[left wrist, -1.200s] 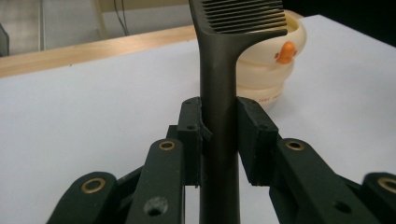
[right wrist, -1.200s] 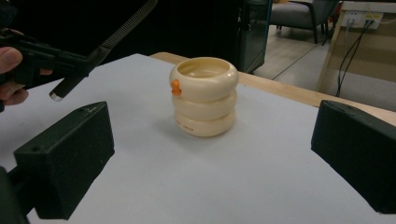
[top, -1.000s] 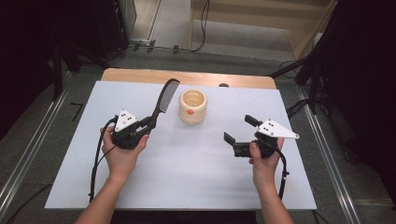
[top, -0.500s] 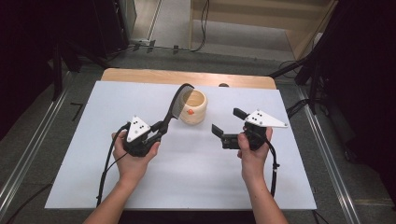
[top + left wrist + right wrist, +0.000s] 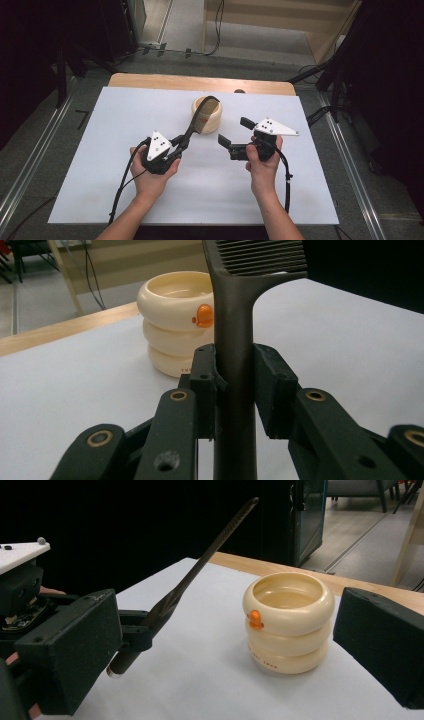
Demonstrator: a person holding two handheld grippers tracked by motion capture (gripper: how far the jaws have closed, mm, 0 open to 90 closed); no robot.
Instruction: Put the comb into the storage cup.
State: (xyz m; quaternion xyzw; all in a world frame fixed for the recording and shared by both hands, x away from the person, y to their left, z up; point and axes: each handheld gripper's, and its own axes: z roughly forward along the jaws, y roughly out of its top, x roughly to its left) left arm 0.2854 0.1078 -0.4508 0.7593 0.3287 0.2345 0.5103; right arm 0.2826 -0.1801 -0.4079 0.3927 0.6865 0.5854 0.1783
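While I look from the high view, my left gripper [image 5: 176,146] clamps the comb [image 5: 198,120] over the cup [image 5: 212,118]; bare table [image 5: 310,200] surrounds. Left gripper view: cup lettering unreadable. Right gripper view: my right gripper [image 5: 220,650] gapes empty.

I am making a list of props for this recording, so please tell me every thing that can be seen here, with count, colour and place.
comb: one, black, handle clamped in the left gripper, toothed end raised above the cup's rim
cup: one, cream, ribbed in three rings with a small orange mark, standing at the far middle of the sheet
sheet: one, white, covering most of the table
table: one, light wood, edge showing at the far side
left gripper: one, black, jaws shut on the comb
right gripper: one, black, jaws open and empty, near the cup
hands: two, each holding a gripper
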